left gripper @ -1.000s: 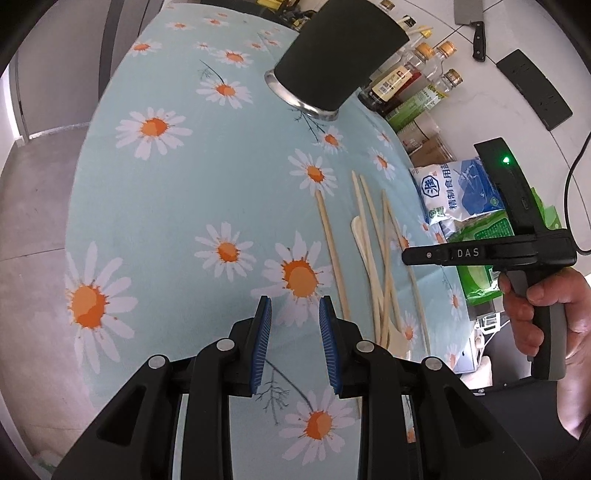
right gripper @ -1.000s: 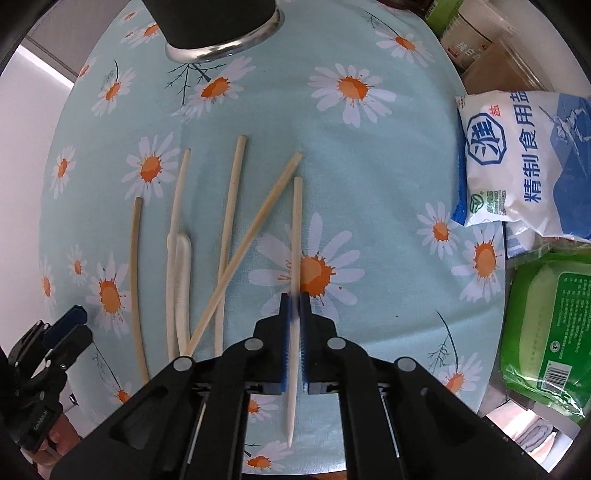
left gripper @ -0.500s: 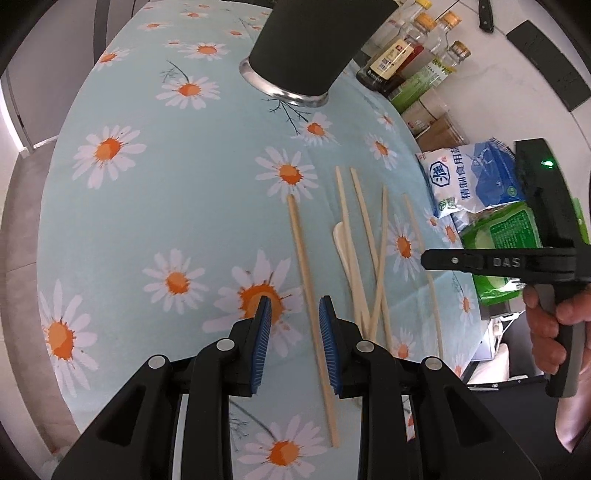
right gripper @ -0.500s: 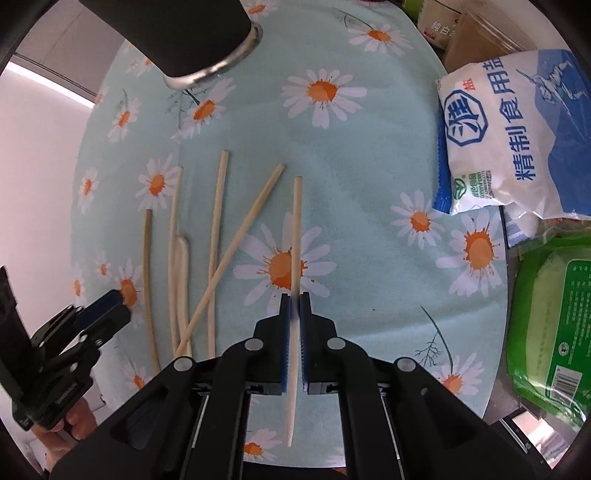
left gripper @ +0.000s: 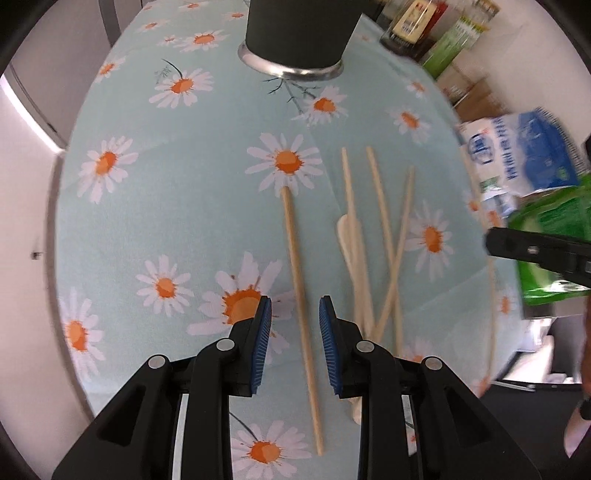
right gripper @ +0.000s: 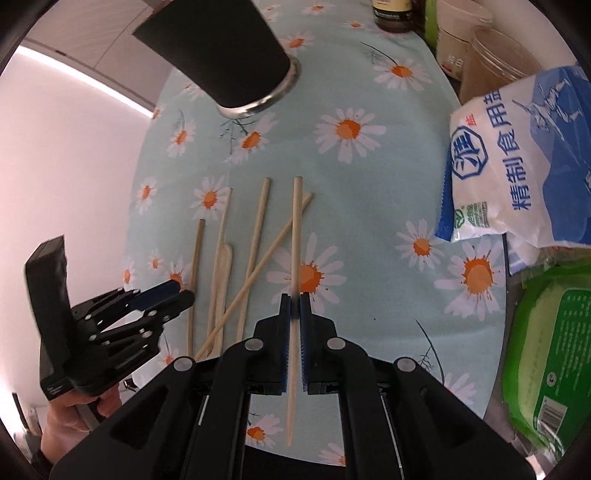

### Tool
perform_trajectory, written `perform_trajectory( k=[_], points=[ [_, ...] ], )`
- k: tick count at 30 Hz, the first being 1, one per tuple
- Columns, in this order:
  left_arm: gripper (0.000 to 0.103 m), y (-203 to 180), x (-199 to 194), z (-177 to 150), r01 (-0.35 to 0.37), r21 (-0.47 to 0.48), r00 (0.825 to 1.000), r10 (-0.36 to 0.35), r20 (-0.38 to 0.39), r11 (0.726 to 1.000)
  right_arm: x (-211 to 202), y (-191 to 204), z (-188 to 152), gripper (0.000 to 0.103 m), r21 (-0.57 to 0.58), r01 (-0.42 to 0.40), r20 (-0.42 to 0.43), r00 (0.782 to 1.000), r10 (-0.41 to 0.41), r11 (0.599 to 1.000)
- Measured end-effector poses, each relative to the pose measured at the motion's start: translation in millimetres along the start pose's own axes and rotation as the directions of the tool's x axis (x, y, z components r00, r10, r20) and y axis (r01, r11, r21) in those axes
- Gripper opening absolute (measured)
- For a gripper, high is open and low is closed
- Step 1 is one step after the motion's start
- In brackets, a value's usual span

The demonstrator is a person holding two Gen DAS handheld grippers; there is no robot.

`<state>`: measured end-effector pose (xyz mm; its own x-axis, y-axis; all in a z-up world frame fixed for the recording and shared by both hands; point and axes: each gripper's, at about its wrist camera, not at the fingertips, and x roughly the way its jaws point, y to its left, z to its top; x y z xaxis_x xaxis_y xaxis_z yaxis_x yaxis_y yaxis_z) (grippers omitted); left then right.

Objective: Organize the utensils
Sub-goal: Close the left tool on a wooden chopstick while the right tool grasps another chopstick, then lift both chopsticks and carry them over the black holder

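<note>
My right gripper is shut on a wooden chopstick, held above the daisy-print tablecloth. My left gripper is open and hovers over a lone chopstick that lies on the cloth and shows between the blue pads. To its right lie several more chopsticks, crossed, and a pale flat spoon. A black utensil cup with a metal rim stands at the far end; the right wrist view shows this cup at upper left. In that view the left gripper is at lower left.
A blue-and-white salt bag and a green packet lie at the table's right side. Sauce bottles and jars stand behind them. The table's near edge runs just under the grippers.
My left gripper has shifted right, so the lone chopstick now shows between its pads. My right gripper has risen with its chopstick and tipped further down; the cup looks nearer in both views.
</note>
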<state>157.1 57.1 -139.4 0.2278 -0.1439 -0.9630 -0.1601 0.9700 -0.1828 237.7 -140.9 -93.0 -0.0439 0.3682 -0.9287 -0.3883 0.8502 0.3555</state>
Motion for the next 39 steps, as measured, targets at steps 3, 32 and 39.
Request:
perform_trajectory(
  k=[3, 32, 39],
  points=[
    [0.024, -5.4, 3.9, 5.2, -0.044, -0.011, 0.999, 0.044, -0.024, 0.999, 3.3, -1.2, -1.4, 0.006, -0.019, -0.029, -0.012, 0.999, 0.029, 0.999],
    [0.004, 37.5, -34.1, 24.1, 0.155, -0.157, 0.983, -0.136, 0.122, 0.975, 0.3, 31.8, 29.2, 0.006, -0.066, -0.091, 0.018, 0.996, 0.093, 0.994],
    [0.004, 35.8, -66.7, 48.4, 0.243, -0.069, 0.950, -0.223, 0.218, 0.968, -9.0, 67.9, 41.4, 0.006, -0.085, -0.072, 0.112, 0.990, 0.081, 0.994]
  ],
)
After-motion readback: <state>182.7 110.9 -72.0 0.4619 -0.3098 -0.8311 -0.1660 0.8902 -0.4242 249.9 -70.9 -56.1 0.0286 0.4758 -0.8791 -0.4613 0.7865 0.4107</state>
